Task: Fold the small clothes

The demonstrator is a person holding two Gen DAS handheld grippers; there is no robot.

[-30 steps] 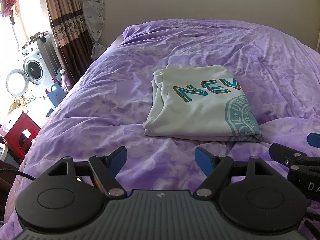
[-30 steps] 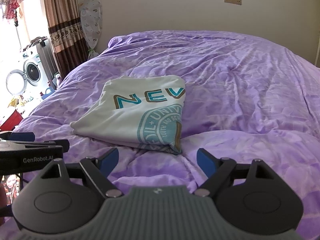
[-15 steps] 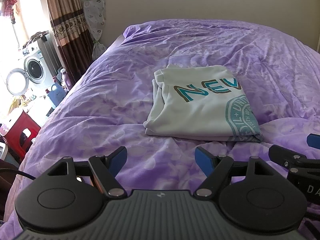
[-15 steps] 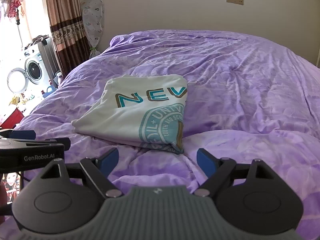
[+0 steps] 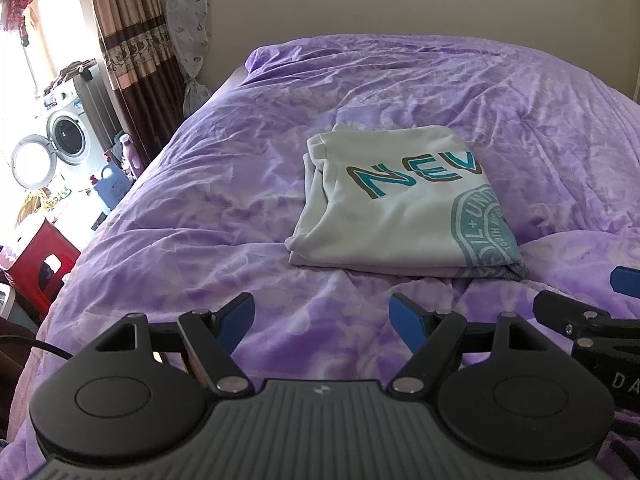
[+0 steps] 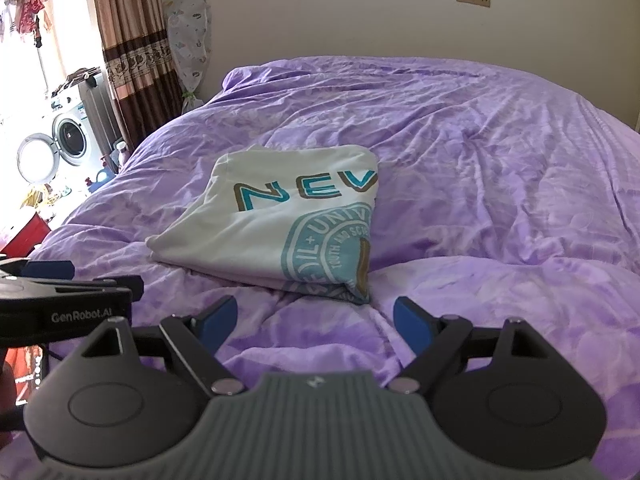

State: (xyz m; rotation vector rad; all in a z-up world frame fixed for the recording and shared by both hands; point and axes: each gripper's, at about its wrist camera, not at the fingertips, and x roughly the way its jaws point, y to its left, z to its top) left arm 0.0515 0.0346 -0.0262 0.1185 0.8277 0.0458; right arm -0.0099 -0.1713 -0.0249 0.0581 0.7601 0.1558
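Shirt (image 5: 396,204), folded on bed (image 5: 200,208): soft, light, limp; best pinched at an edge. Left gripper (image 5: 322,314) and right gripper (image 6: 314,318) spread, empty.

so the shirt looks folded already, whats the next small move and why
Probably none on this one: the white t-shirt lies as a neat folded packet on the purple duvet. Both the left gripper and right gripper are open, empty and short of it, so I'd draw them back.
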